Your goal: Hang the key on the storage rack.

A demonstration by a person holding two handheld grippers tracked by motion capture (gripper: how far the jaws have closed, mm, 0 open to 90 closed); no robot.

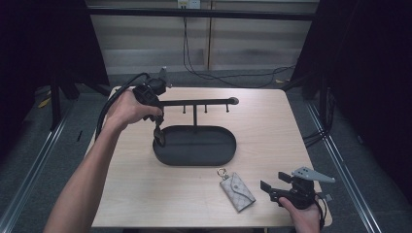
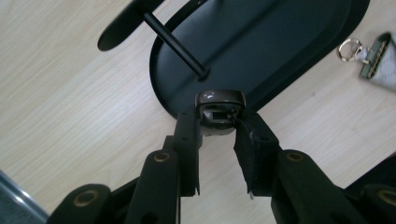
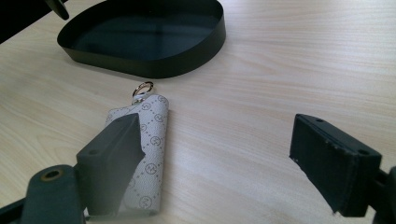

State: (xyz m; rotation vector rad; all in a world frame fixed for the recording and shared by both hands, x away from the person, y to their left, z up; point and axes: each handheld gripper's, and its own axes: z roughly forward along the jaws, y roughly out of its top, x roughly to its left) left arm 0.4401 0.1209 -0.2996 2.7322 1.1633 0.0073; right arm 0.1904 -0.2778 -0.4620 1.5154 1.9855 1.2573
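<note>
**Left tongs clamp a small dark fob over the tray's rim; right tongs gape beside the key pouch**

Your left tongs (image 2: 218,133) are shut on a small dark brown fob (image 2: 219,111). The two pads press its sides, and its glossy upper end sticks out just past their tips. In the high view your left hand (image 1: 130,108) holds those tongs (image 1: 159,137) pointing down, so the fob (image 1: 159,137) hangs at the left end of the black oval tray (image 1: 204,158), about at its rim. You cannot tell whether it touches the rim.

Beyond the left tongs stands the tray's thin upright post (image 2: 175,45). It carries a crossbar (image 1: 199,102) with short pegs under it. The bar runs rightward from just beside your left hand, higher than the tips of the tongs.

Your right tongs (image 3: 219,163) stand wide open with bare counter (image 3: 261,84) between the pads; they hold nothing. They sit low near the counter's front right corner, in your right hand (image 1: 303,213). A patterned grey key pouch (image 3: 147,144) lies flat on the counter just ahead of the left pad, which covers its near corner from the camera. Contact there cannot be judged. The pouch's metal ring (image 3: 142,88) points away from the right tongs, toward the tray. In the high view the pouch (image 1: 237,190) lies to the left of the right tongs (image 1: 275,188), near them, and well apart from the left tongs.
</note>
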